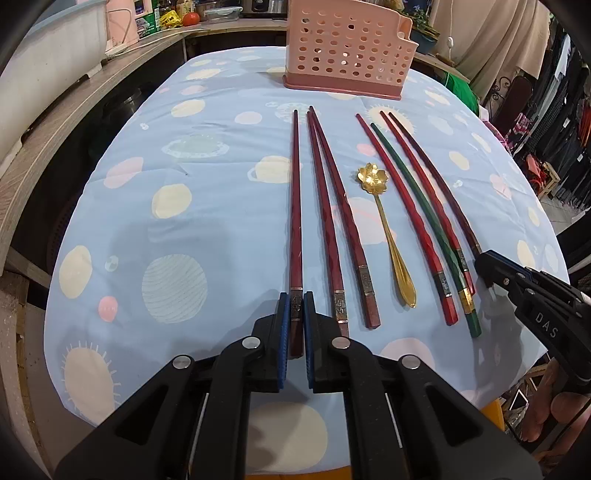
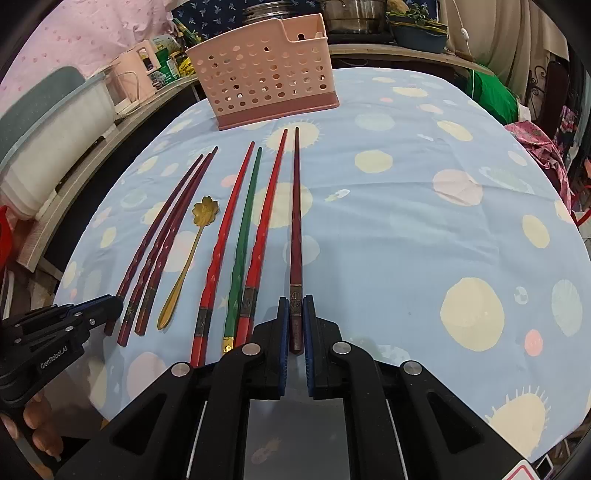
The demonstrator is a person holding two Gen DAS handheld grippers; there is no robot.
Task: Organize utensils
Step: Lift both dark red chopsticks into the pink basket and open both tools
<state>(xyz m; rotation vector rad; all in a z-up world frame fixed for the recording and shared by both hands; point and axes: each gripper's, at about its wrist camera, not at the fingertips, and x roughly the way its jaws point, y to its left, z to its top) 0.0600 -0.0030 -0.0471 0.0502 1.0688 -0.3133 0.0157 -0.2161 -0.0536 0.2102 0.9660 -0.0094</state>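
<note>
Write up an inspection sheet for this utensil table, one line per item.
Surface: table under a blue planet-print cloth.
Job's things: seven chopsticks lie in a row, one of them the green chopstick; gold flower spoon among them; pink perforated holder upright at the far edge.
Clutter: nothing seen on the cloth.
Grippers: left gripper straddles the butt of the leftmost chopstick; right gripper straddles the rightmost chopstick. Both chopsticks lie flat; actual clamping cannot be told.
Cables: white cord on the side counter.
Surroundings: counter with jars and a tomato; hanging clothes.
</note>
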